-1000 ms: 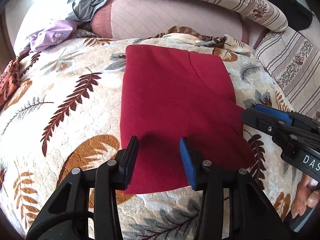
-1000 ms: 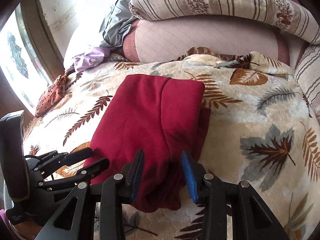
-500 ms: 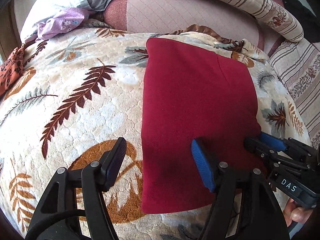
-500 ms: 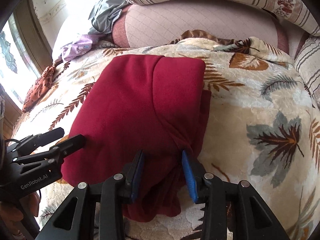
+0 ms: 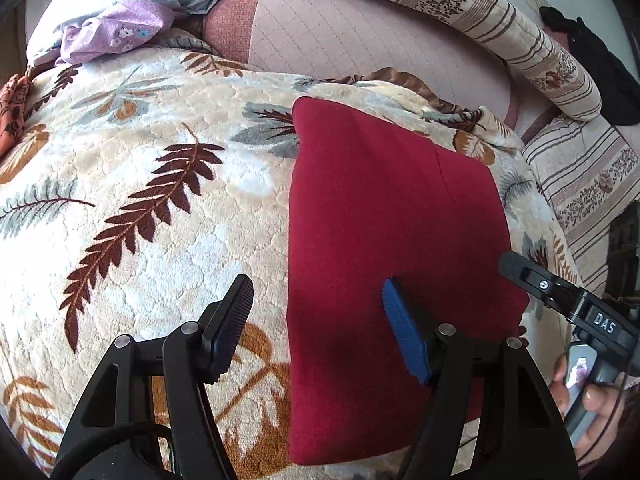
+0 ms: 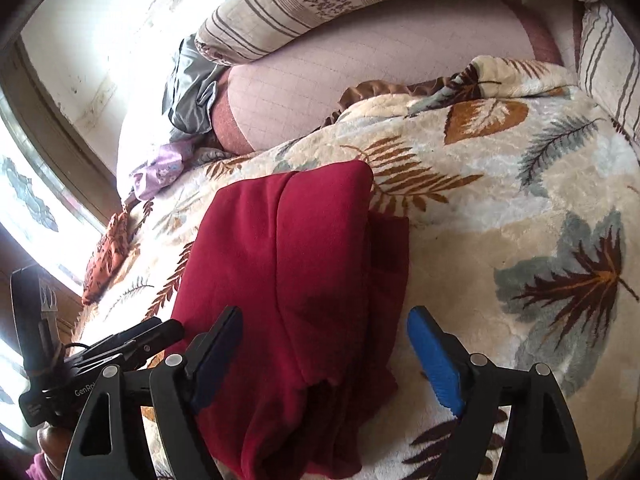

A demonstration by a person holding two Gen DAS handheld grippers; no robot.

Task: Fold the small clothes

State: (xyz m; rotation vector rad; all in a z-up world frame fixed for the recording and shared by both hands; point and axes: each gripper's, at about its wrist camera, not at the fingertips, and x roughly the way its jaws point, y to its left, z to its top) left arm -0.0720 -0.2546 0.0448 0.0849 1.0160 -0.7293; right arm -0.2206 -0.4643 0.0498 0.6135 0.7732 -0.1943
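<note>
A folded red garment lay flat on the leaf-print blanket, its near edge between the spread left gripper; the right gripper was opening over its bunched end.

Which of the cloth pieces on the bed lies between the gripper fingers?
The red garment, folded on the leaf blanket. The purple cloth and orange cloth lie far off.

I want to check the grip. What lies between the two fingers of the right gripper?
In the right wrist view, the near end of the red garment lies between the fingers of the right gripper. Its jaws are opening, and neither pad touches the cloth.
</note>
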